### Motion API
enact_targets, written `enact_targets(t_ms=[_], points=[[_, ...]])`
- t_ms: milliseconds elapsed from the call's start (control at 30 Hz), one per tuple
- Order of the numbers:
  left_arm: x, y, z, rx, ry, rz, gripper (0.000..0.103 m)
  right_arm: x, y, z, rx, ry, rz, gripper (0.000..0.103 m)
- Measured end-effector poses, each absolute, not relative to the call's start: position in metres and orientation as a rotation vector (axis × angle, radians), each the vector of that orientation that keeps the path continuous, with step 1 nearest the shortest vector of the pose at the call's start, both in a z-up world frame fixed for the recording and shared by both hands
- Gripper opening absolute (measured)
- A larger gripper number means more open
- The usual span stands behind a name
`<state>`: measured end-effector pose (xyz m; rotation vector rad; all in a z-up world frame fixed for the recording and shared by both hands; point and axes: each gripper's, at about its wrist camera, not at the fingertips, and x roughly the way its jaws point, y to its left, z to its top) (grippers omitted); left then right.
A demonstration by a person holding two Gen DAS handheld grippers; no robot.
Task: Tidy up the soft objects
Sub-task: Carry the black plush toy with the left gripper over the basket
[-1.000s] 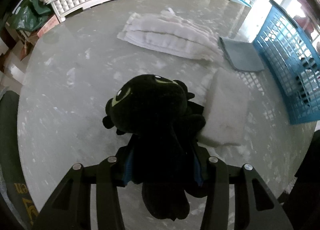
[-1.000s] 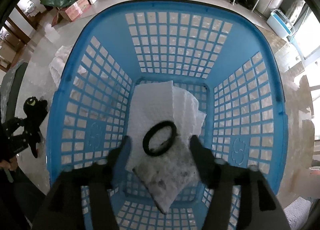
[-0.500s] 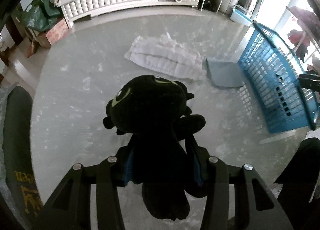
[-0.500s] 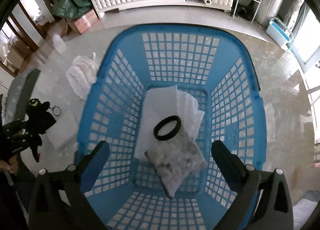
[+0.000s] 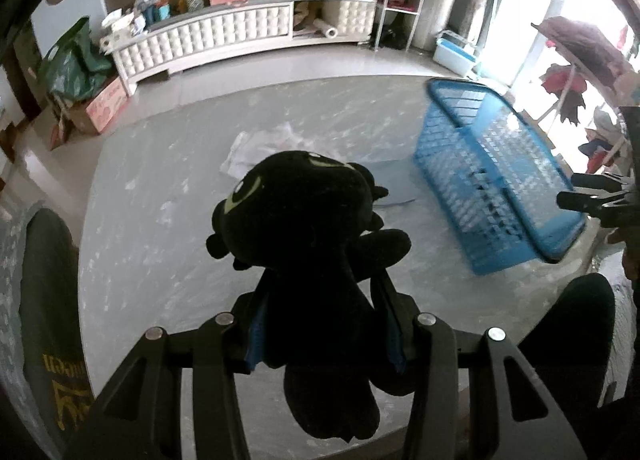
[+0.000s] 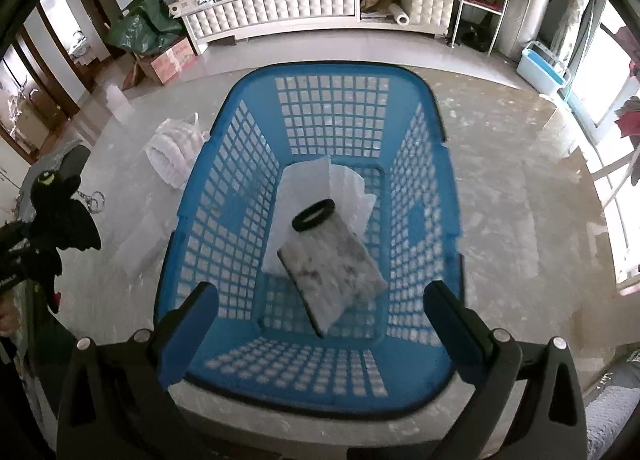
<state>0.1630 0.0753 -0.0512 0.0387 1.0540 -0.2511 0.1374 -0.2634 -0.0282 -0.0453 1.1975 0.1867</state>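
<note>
2 tools in play: the left tool (image 5: 320,324) was clamped on a black plush dragon (image 5: 308,240) and held it above the table (image 5: 160,252); the right tool (image 6: 320,320) hung with its jaws spread wide and nothing between them, over the near rim of the blue basket (image 6: 416,83).
Step in hand: carrying the plush toward the basket, judging by where it was held; the plush was not yet over the rim.
Plush position: gripped at the body, head pointing away from the left tool, clear of the table; in the right wrist view it showed at the far left, well apart from the basket.
Basket contents: 1 white folded cloth (image 6: 312,187), 1 black ring (image 6: 313,215) on top of it, and 1 grey mottled pad (image 6: 332,268) lying partly over the cloth.
Next move, as a judgement: the left tool would need to swing right until the plush sat over the open basket, then open its jaws; the toy is soft and should drop without bouncing.
In the way: the right tool stood over the near rim and might crowd the drop.
Also on the table: 1 white quilted bundle (image 6: 172,155) just beside the basket's left wall, 1 pale flat pad (image 6: 140,244) nearer the camera, and a keyring (image 6: 94,197) close to the plush.
</note>
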Motion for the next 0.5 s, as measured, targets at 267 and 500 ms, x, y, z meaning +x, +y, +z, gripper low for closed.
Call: enact_targets(t_ms=[267, 500], points=[[0.151, 0.033, -0.023, 0.067, 1.008, -0.332, 0.044, 0.126, -0.278, -0.025, -0.046, 1.163, 0.144, 0.103], [0.149, -0.005, -0.004, 0.088, 0.97, -0.401, 0.045, 0.116, -0.286, -0.024, -0.012, 1.141, 0.137, 0.103]])
